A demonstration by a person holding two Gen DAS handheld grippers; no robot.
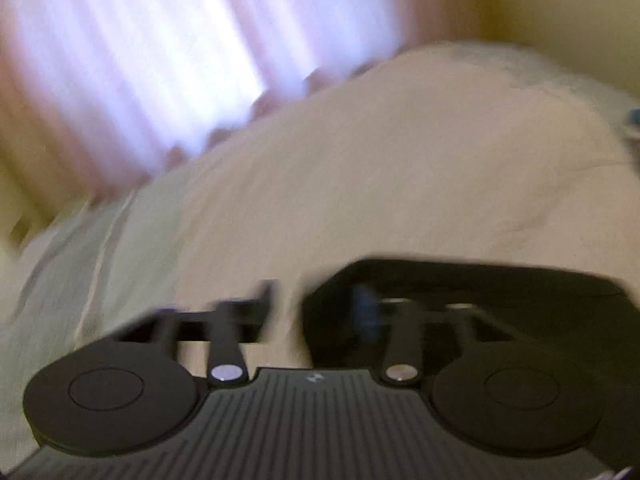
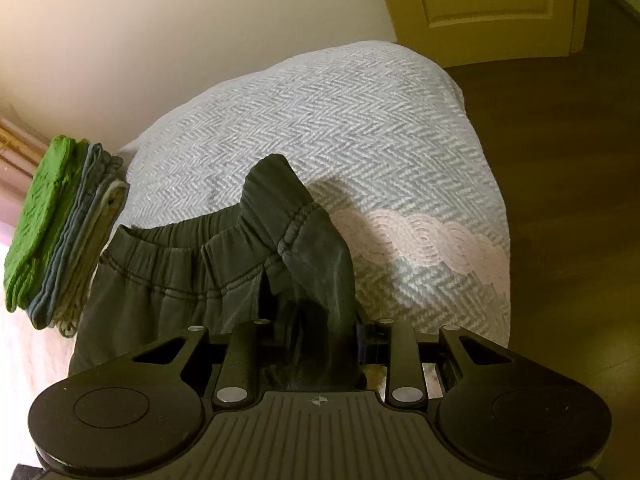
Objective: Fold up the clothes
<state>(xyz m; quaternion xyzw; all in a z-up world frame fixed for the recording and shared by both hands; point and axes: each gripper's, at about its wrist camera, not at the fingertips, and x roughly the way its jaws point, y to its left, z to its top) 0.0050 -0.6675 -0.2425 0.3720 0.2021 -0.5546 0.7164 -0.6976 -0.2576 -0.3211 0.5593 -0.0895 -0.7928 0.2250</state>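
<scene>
Right tool (image 2: 320,344) clamped shut on a bunched fold of dark grey-green cotton trousers with an elastic gathered waistband (image 2: 180,264), the pinched cloth rising in a peak ahead of the fingers. Rest of the trousers spread across the bed, waistband running leftward, its far end just beside a stack of folded clothes (image 2: 60,232): bright green knit on top, blue-grey layers under it, pale cream layers at the bottom. Stack standing on the left part of the bed, near the wall. Under and beyond the trousers, a grey-and-white herringbone woven blanket (image 2: 340,120) with a pale pink scalloped band across its right side, draped over the bed corner. Dark brown wooden floor (image 2: 560,200) to the right, a cream panelled door (image 2: 492,4) at the top.

Left tool (image 1: 286,312) seen through heavy motion blur. Fingers standing apart with pale cloth showing in the gap; nothing discernible between them, though blur leaves the exact opening hard to judge. A dark shape around the right-hand finger, too smeared to identify. Ahead, a cream-white bedcover (image 1: 380,168) filling the middle of the view, and beyond it bright pinkish-white curtains (image 1: 140,60) glowing with light at upper left.
</scene>
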